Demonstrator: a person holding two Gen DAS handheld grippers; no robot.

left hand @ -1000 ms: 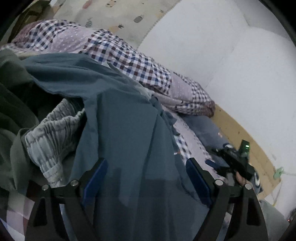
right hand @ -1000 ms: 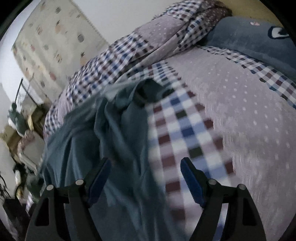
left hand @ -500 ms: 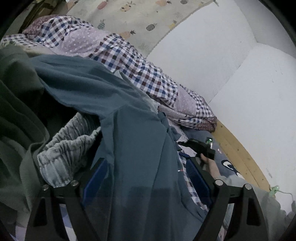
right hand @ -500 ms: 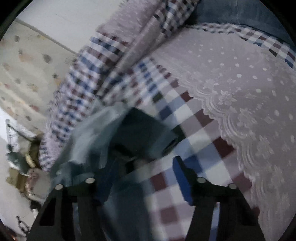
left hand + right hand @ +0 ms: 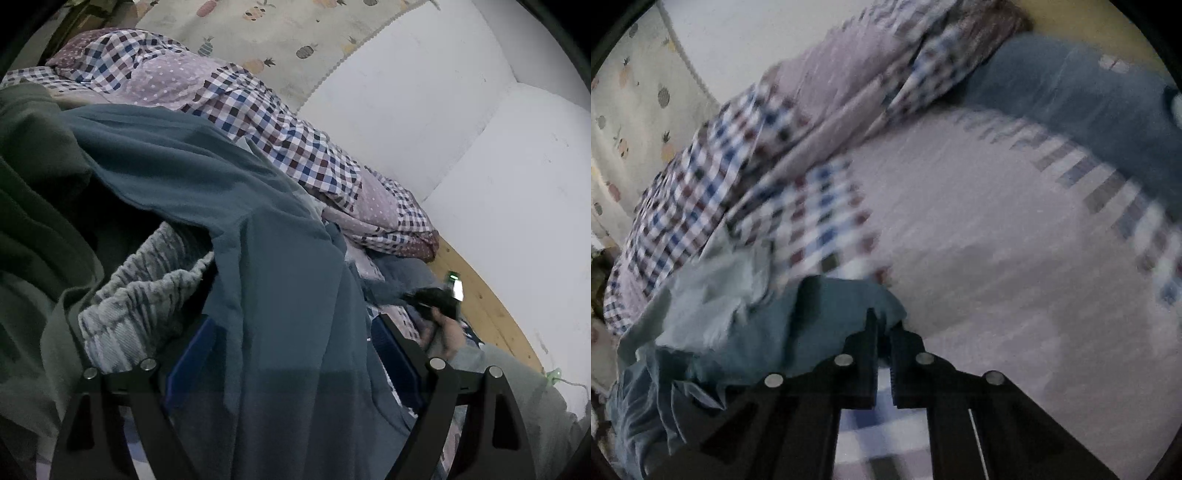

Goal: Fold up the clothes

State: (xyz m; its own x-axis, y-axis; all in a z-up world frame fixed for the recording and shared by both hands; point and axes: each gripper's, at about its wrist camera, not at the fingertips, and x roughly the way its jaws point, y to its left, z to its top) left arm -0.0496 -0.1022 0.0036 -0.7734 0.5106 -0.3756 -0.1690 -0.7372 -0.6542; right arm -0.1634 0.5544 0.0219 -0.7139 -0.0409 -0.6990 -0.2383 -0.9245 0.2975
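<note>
Here the right gripper (image 5: 882, 332) has its fingers together, clamped on a bunched fold of the teal garment (image 5: 827, 325). That fold lies on the bed (image 5: 979, 258), at the edge of a checked patch of the bedspread, and the rest of the cloth trails off to the lower left of the right wrist view. The view is blurred, so the exact bite on the cloth is hard to make out, but teal fabric sits right at the fingertips.

The left gripper (image 5: 291, 354) has its fingers wide apart. The teal garment (image 5: 280, 280) hangs down between them without either blue pad (image 5: 192, 350) pressing on it. To its left lies a grey striped knit piece (image 5: 147, 291), partly tucked under the teal cloth, and further left a dark green garment (image 5: 40, 206) is heaped up. Behind them a checked and dotted quilt (image 5: 280, 125) is rolled along the white wall (image 5: 480, 155).

At the right of the left wrist view, a hand (image 5: 448, 330) in a grey sleeve (image 5: 517, 384) holds the other gripper low over the bed, near a wooden bed edge (image 5: 476, 295).
</note>
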